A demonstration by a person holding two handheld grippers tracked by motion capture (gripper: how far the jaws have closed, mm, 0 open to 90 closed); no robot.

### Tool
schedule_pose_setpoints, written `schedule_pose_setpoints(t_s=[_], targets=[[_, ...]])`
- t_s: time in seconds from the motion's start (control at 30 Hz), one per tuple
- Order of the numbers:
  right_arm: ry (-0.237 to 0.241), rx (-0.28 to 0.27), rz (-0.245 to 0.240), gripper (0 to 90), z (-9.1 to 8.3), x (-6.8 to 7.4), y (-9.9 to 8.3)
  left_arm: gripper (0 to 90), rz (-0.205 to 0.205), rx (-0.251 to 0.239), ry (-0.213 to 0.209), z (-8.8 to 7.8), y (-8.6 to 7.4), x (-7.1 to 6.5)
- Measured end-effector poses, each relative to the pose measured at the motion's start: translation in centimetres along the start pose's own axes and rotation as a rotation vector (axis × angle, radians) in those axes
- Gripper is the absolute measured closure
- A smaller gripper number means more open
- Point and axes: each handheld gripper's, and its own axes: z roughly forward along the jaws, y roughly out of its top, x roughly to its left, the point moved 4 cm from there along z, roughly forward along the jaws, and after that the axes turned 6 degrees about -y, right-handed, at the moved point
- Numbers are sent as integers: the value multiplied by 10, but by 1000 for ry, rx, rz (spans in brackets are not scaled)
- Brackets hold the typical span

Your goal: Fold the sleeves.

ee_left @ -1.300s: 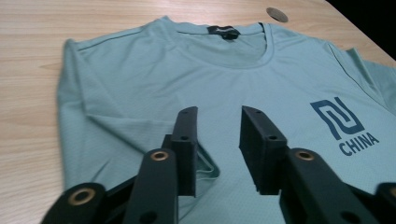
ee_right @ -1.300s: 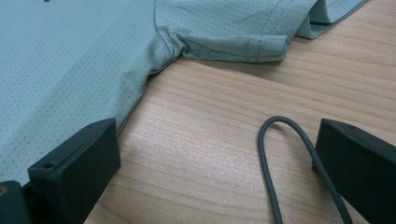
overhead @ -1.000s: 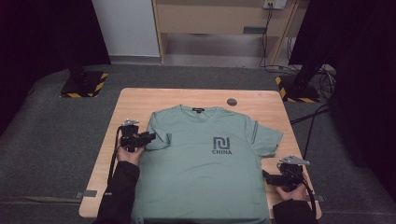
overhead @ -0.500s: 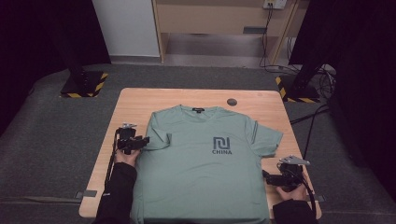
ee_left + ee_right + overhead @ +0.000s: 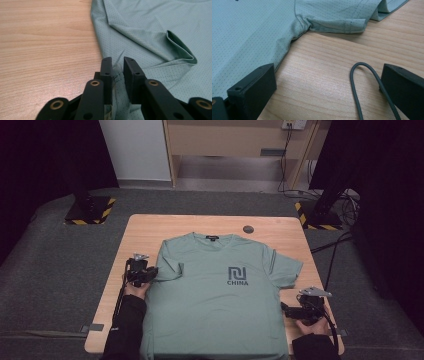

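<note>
A green shirt (image 5: 220, 300) lies flat, front up, on my desk (image 5: 150, 227), collar away from me and hem at the near edge. It serves as my landmark.

My left tongs (image 5: 150, 274) sit at the shirt's left edge, just below the left sleeve (image 5: 170, 267). Their jaws have just been closing, and in the left gripper view a ruck of the shirt's (image 5: 150, 37) edge stands pinched between them (image 5: 117, 68); they grip the cloth. The sleeve (image 5: 180, 51) lies folded over onto the shirt just beyond that pinch.

My right tongs (image 5: 292, 311) rest on the desk just beside the shirt's right edge, below the right sleeve (image 5: 287, 270). They stand wide open with nothing held: in the right gripper view one jaw lies at the shirt's (image 5: 249, 30) hem side, the other well off it over bare wood (image 5: 324, 82), and a grey cable (image 5: 359, 85) loops between them (image 5: 328, 80).

A small dark disc (image 5: 248, 229) lies on the desk beyond the shirt's right shoulder, apart from it.
</note>
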Motion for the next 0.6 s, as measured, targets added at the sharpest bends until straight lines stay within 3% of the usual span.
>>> schedule_pose_setpoints(t_s=[0.17, 0.37, 0.53, 0.6], targets=[[0, 0, 0, 9, 0, 0, 0, 842, 40, -11, 14, -2, -1, -4], [0, 0, 0, 9, 0, 0, 0, 857, 55, -12, 13, -3, -1, -7], [0, 0, 0, 9, 0, 0, 0, 856, 65, -33, -31, -13, 0, -15], [0, 0, 0, 9, 0, 0, 0, 856, 81, -38, -72, -19, -2, -22]])
